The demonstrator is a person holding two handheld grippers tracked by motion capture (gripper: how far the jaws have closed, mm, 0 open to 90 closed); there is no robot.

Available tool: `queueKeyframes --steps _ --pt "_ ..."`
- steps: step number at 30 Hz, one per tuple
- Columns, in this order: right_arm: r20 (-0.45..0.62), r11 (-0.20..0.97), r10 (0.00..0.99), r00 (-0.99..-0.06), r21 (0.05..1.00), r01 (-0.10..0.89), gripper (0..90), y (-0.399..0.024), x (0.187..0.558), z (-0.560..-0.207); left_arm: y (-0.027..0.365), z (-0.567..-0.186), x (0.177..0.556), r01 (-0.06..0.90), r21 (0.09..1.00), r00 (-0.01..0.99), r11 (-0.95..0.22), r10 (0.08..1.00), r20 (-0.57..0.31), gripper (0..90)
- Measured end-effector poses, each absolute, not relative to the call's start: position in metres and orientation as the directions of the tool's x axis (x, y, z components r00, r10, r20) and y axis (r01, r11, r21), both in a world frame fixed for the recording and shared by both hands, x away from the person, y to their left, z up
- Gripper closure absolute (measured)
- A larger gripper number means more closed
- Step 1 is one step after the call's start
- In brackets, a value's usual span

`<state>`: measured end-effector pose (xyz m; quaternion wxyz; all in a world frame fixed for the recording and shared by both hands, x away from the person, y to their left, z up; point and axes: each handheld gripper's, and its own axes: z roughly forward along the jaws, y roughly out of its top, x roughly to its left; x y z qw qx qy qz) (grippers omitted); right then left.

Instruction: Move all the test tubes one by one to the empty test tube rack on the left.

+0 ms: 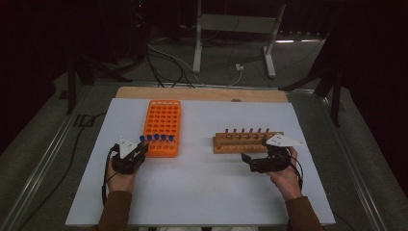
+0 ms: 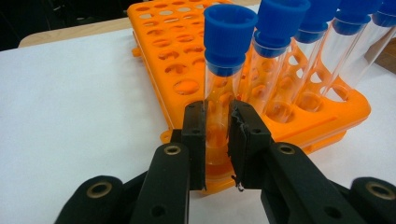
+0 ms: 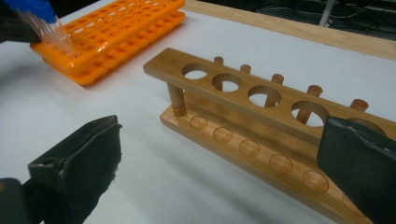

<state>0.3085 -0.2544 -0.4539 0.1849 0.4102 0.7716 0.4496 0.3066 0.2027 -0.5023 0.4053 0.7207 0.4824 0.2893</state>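
Note:
An orange tube rack (image 1: 162, 120) lies left of centre on the white table, with a row of blue-capped clear test tubes (image 1: 156, 138) along its near edge. My left gripper (image 1: 138, 150) is at the rack's near left corner. In the left gripper view, my left gripper (image 2: 217, 126) is shut on the corner test tube (image 2: 224, 70), which stands in the orange rack (image 2: 177, 60). A wooden tube rack (image 1: 245, 142) with empty holes stands to the right. My right gripper (image 1: 249, 162) is just in front of it. My right gripper (image 3: 222, 128) stands open with nothing between its jaws, facing the wooden rack (image 3: 243, 93).
Further blue-capped tubes (image 2: 299, 46) stand right of the held one. The white table surface (image 1: 202, 178) spreads between the two hands. A wooden board edge (image 1: 202, 94) runs along the far side, with cables and a stand's legs (image 1: 231, 43) on the floor beyond.

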Motion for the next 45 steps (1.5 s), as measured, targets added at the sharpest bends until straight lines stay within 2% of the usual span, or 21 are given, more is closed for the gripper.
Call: queueKeyframes --steps 12,16,24,31,34,39,45 --pt "0.092 0.246 0.799 -0.595 0.852 0.462 0.0 -0.258 0.305 -0.457 0.206 -0.503 0.306 0.467 0.87 0.355 -0.16 0.935 -0.019 76.5" --pt "0.091 0.239 0.799 -0.594 0.858 0.454 0.0 -0.259 0.305 -0.457 0.211 -0.501 0.304 0.473 0.871 0.353 -0.134 0.935 -0.048 62.1" --pt "0.092 0.234 0.797 -0.596 0.864 0.446 0.0 -0.259 0.303 -0.456 0.219 -0.49 0.295 0.451 0.89 0.371 -0.076 0.922 -0.109 47.7" --pt "0.089 0.228 0.798 -0.596 0.87 0.436 0.0 -0.262 0.299 -0.458 0.223 -0.47 0.28 0.407 0.913 0.385 -0.032 0.912 -0.14 19.2" --pt "0.092 0.22 0.796 -0.598 0.877 0.428 0.0 -0.264 0.295 -0.458 0.223 -0.462 0.272 0.384 0.923 0.409 -0.037 0.903 -0.133 15.5" --pt "0.093 0.198 0.8 -0.593 0.891 0.408 0.0 -0.268 0.287 -0.458 0.224 -0.455 0.259 0.367 0.93 0.414 -0.031 0.9 -0.134 2.2" --pt "0.08 0.19 0.806 -0.586 0.903 0.385 0.0 -0.274 0.277 -0.461 0.226 -0.453 0.247 0.339 0.94 0.417 -0.048 0.903 -0.104 0.8"
